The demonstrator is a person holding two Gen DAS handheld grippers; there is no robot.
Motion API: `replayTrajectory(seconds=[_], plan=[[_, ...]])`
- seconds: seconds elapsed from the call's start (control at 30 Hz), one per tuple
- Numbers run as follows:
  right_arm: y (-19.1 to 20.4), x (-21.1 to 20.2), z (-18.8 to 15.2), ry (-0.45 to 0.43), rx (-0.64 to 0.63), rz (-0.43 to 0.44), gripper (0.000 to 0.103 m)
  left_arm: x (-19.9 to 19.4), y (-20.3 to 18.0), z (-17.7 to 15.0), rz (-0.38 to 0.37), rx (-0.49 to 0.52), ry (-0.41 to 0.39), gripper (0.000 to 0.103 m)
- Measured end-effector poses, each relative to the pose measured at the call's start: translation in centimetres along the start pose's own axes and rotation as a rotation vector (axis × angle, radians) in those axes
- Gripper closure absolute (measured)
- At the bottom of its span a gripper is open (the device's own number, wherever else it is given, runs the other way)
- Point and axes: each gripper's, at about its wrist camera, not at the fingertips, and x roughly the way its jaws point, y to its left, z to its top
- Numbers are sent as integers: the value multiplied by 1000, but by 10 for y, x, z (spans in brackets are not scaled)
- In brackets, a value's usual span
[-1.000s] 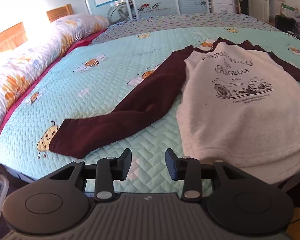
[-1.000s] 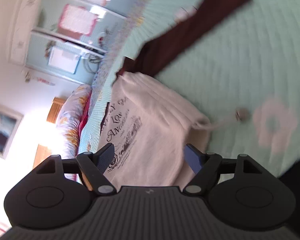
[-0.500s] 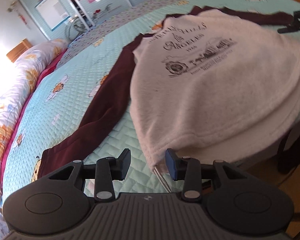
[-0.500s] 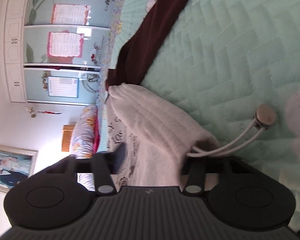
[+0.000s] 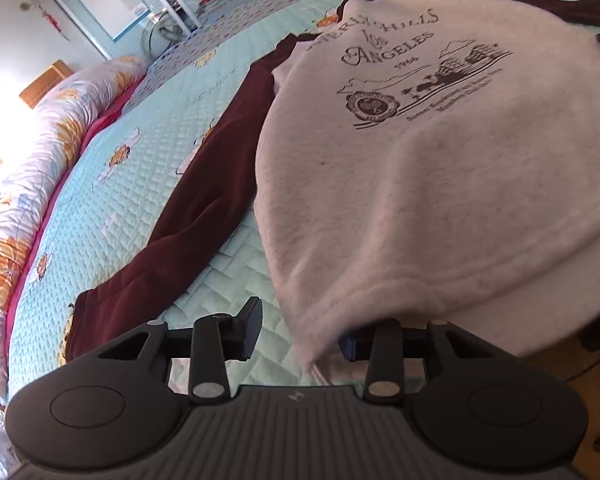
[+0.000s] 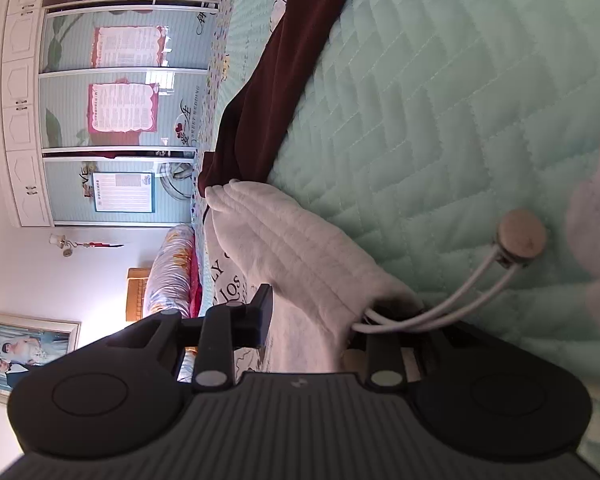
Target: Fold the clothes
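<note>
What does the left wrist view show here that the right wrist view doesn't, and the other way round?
Only the left wrist view shows the sweatshirt's whole printed chest and one full dark sleeve. Only the right wrist view shows the drawstring with its round toggle, a framed photo and the wardrobe doors. Both show the hem between an open tool's fingers, left and right, plus the quilted bedspread.

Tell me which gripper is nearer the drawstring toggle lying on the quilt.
Right. The right gripper sits at the sweatshirt hem corner where the cords to the toggle emerge. The left gripper is at the hem's opposite corner; no toggle shows in its view.
</note>
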Motion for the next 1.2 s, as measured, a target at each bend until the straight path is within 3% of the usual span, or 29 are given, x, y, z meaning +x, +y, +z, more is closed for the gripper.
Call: replayTrajectory(seconds=[0.07, 0.1, 0.27, 0.4, 0.47, 0.53, 0.63, 0.7, 0.77, 0.83, 1.0, 1.07, 1.2], plan=[[8, -2, 0, -21, -51, -2, 99, -1, 7, 5, 1, -68, -16, 95], [14, -8, -1, -51, -79, 15, 102, -8, 16, 7, 13, -118, -48, 95], [60, -52, -14, -184, -257, 118, 102, -62, 67, 7, 39, -325, -235, 95], [93, -88, -43, -234, -417, 139, 102, -95, 77, 3, 90, -317, -309, 95], [97, -100, -53, -231, -470, 130, 102, -93, 73, -3, 79, -276, -287, 92], [90, -98, -58, -189, -518, 88, 102, -69, 65, -10, 74, -248, -209, 89], [58, -64, -50, -33, -423, -44, 95, -21, 54, -16, 11, -216, 25, 87], [42, -57, -45, 23, -360, -109, 93, -9, 47, -22, -26, -186, 105, 83], [41, -60, -42, 25, -371, -108, 85, -16, 45, -29, -25, -163, 75, 79], [44, -64, -38, 11, -401, -96, 79, -23, 54, -28, -33, -204, 37, 69], [63, -48, -43, 16, -476, -91, 78, -13, 66, -2, -5, -226, 35, 66], [71, -43, -48, 50, -483, -97, 78, -13, 65, -2, -25, -189, 56, 65], [53, -56, -50, 116, -434, -186, 76, -27, 58, -30, -95, -71, 59, 64]])
